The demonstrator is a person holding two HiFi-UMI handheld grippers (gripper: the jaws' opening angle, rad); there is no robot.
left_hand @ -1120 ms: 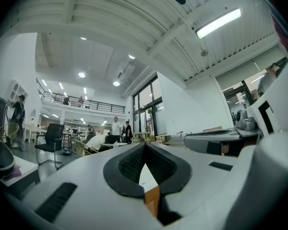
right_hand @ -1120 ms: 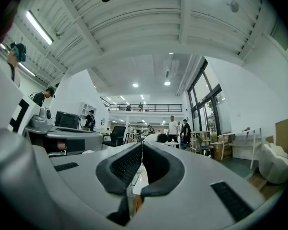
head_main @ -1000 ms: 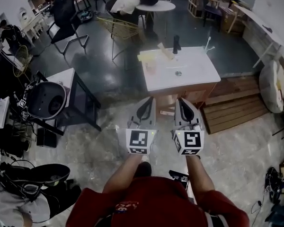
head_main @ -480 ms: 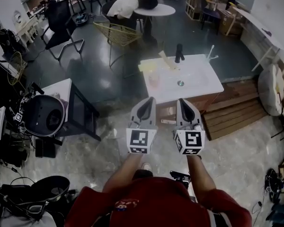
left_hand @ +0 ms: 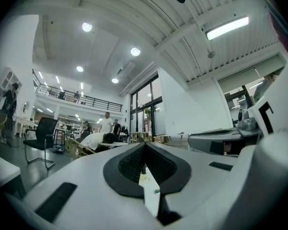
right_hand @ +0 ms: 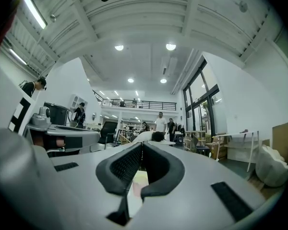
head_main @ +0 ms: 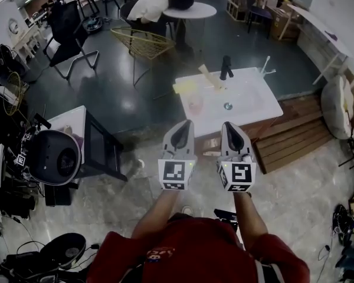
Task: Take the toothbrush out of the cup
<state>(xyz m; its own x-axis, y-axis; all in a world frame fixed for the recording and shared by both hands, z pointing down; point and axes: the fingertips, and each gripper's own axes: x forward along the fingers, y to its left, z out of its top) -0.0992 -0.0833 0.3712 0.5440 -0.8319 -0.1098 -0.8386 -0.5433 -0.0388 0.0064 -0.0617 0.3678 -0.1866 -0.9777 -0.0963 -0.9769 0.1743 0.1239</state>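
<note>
Toothbrush retrieval looks barely begun: left tool and right tool, both closed empty, hang short of the table with the cup; next, approach and open.

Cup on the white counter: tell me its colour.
Pale pink, see-through cup; it shows best in the head view.

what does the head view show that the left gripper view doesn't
Head view only: the pink cup, the wooden pallet beside the sink counter, and the wearer's red top. Left gripper view only: ceiling lights, the balcony railing, and the left gripper shut, nothing between its pads. Both: the person slumped over the round table and the black chair.
</note>
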